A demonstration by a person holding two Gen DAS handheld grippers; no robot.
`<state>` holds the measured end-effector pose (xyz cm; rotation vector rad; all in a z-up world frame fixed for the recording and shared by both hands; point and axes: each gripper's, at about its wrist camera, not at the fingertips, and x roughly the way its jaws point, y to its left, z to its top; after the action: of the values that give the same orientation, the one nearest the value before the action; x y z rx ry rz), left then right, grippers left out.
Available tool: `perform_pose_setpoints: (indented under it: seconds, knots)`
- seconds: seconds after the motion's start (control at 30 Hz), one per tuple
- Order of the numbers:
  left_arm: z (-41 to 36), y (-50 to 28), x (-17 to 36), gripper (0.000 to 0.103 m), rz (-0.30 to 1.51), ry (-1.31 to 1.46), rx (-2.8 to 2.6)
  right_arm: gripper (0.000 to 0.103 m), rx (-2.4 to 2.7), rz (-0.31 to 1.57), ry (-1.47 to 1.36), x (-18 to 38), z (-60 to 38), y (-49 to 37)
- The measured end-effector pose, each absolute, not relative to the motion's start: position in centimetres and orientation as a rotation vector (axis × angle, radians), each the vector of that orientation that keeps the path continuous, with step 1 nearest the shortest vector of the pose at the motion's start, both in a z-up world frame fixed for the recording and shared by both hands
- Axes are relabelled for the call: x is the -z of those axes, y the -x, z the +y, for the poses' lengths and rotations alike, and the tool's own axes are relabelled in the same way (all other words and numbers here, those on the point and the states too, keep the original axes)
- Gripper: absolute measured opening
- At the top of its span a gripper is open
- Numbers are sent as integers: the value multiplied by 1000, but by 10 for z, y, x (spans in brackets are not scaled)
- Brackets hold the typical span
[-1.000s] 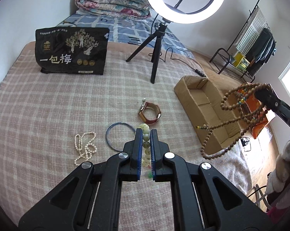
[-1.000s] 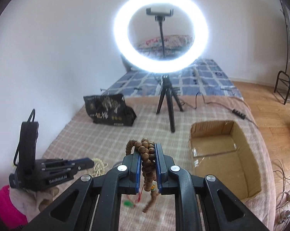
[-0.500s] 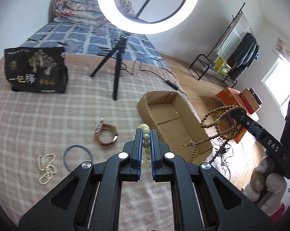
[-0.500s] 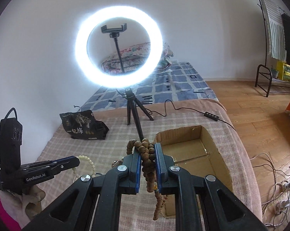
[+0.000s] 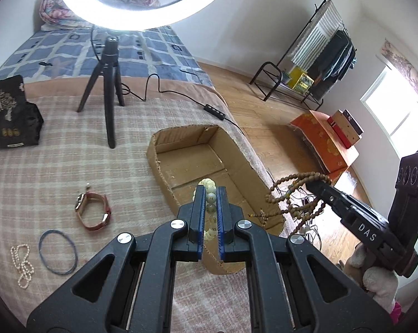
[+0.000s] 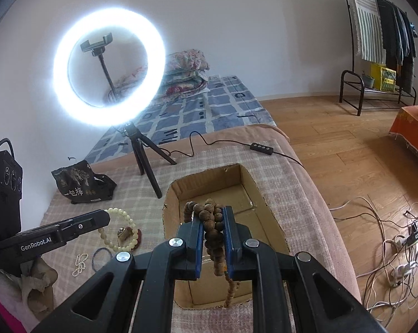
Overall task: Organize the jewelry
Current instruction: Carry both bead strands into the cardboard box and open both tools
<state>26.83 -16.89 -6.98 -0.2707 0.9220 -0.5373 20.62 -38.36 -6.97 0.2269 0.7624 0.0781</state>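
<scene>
Right now my left gripper (image 5: 210, 194) is clamped on the pale bead bracelet (image 5: 209, 198) over the cardboard box (image 5: 178, 138). My right gripper (image 6: 212, 216) pinches the brown wooden bead strand (image 6: 213, 227) above that box.

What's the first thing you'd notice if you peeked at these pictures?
The glowing white ring light on its black tripod stands on the checked blanket, behind the open brown cardboard box. Above the box, the right gripper clamps brown wooden prayer beads, and the left gripper clamps a cream bead bracelet.
</scene>
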Motion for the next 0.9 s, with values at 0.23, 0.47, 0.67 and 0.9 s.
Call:
perform_pose_setpoints:
  seconds: [0.23,0.47,0.67,0.9]
  knots:
    - [-190,-282,80,5,939,244,554,11,-67,817,-258,88,-396,-214]
    - [-204,-285,83,5,933,197,559,13,-63,850,-253,96,-395,-216]
    - [-201,-287,82,52,929,210,545,59,-26,848,-246,95,-394,-217]
    - [-195,-285,75,52,915,201,516,76,11,827,-244,90,-397,-215]
